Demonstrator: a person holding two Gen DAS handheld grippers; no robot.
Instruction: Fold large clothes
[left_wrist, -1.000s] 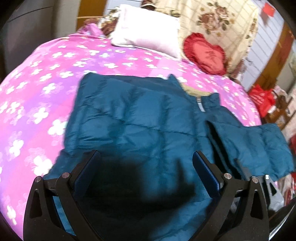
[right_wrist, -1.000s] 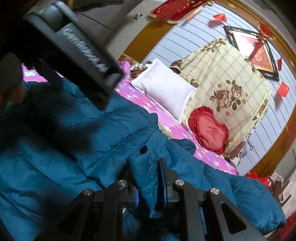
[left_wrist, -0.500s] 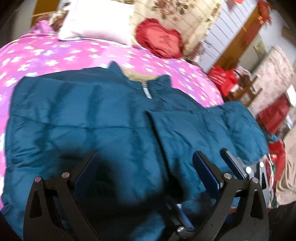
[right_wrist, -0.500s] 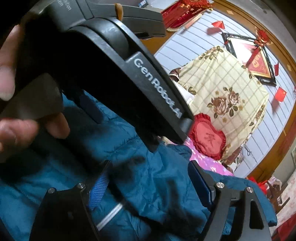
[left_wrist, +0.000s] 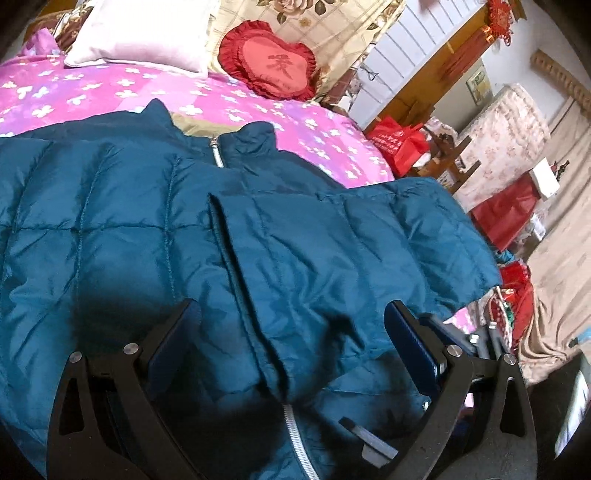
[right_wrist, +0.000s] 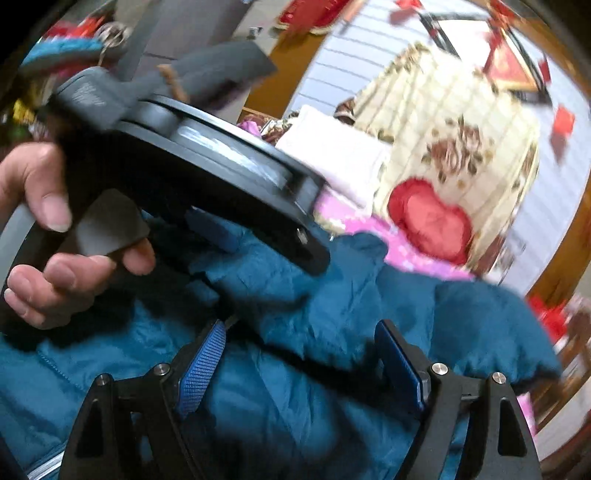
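Observation:
A teal quilted jacket (left_wrist: 129, 240) lies zip-side up on the pink flowered bedspread (left_wrist: 258, 110), collar toward the pillows. Its zip (left_wrist: 295, 424) runs up the middle, and one sleeve (left_wrist: 424, 229) stretches to the right, out over the bed's edge. My left gripper (left_wrist: 291, 321) hovers open over the lower front, with the zip line between its fingers. My right gripper (right_wrist: 303, 350) is open just above rumpled jacket fabric (right_wrist: 332, 295), and its pads press on nothing. In the right wrist view a person's hand (right_wrist: 55, 240) holds the left tool's black housing (right_wrist: 207, 155) close in front.
A white pillow (left_wrist: 147, 33) and a red heart cushion (left_wrist: 273, 66) lie at the head of the bed against a floral cover. Red bags (left_wrist: 399, 140) and furniture crowd the floor to the right of the bed.
The right gripper was shut on a fold of the jacket and has since opened and let it go. The left gripper swung right, from the jacket's left half to over the zip.

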